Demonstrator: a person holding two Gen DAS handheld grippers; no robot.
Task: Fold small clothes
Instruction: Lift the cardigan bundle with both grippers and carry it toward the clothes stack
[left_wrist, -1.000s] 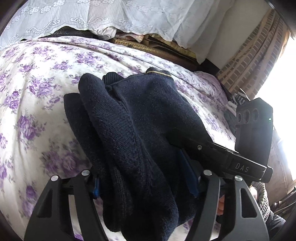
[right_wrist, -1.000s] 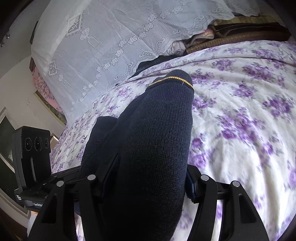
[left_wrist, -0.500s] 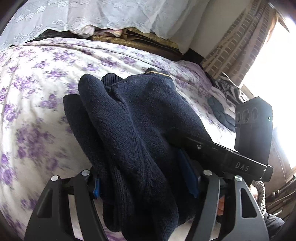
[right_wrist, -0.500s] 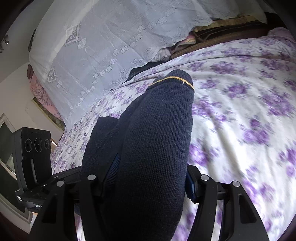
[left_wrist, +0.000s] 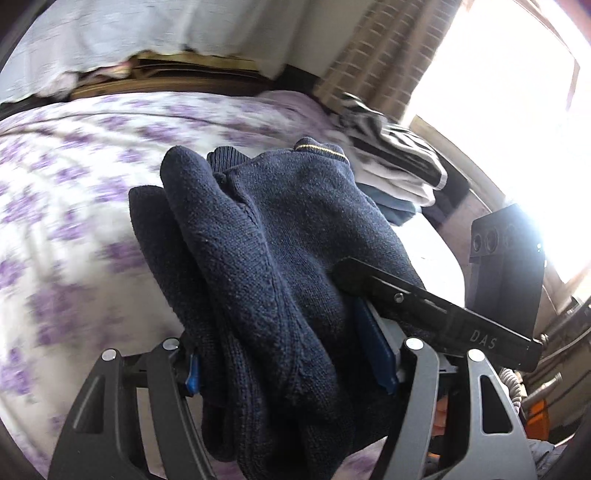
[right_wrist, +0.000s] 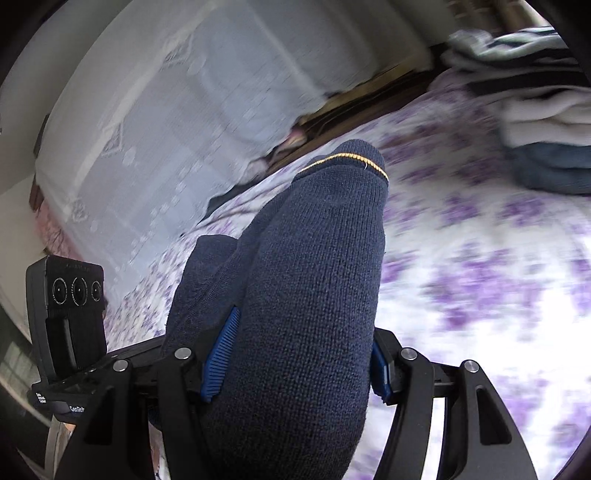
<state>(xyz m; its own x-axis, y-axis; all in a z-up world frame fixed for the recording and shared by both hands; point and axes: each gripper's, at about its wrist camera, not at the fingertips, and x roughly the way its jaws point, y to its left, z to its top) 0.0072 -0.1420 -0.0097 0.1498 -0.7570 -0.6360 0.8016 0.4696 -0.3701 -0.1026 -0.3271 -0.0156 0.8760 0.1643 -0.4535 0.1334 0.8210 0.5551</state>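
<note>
A folded navy knit sweater (left_wrist: 273, 266) with a thin yellow stripe at its far edge fills both views. My left gripper (left_wrist: 291, 373) is shut on it, the cloth bulging up between the blue pads. My right gripper (right_wrist: 295, 365) is shut on the same sweater (right_wrist: 314, 295), which is held above the floral bedspread (right_wrist: 480, 280). The right gripper's body (left_wrist: 436, 310) shows in the left wrist view, close beside the sweater.
A stack of folded clothes (left_wrist: 399, 166), striped, white and blue, lies at the bed's far right, also in the right wrist view (right_wrist: 539, 122). A white lace cloth (right_wrist: 177, 122) hangs behind the bed. A bright window (left_wrist: 509, 92) is on the right.
Both grippers have swung right with the sweater still held. The stack of folded clothes has come into both views. The background is blurred by motion.
</note>
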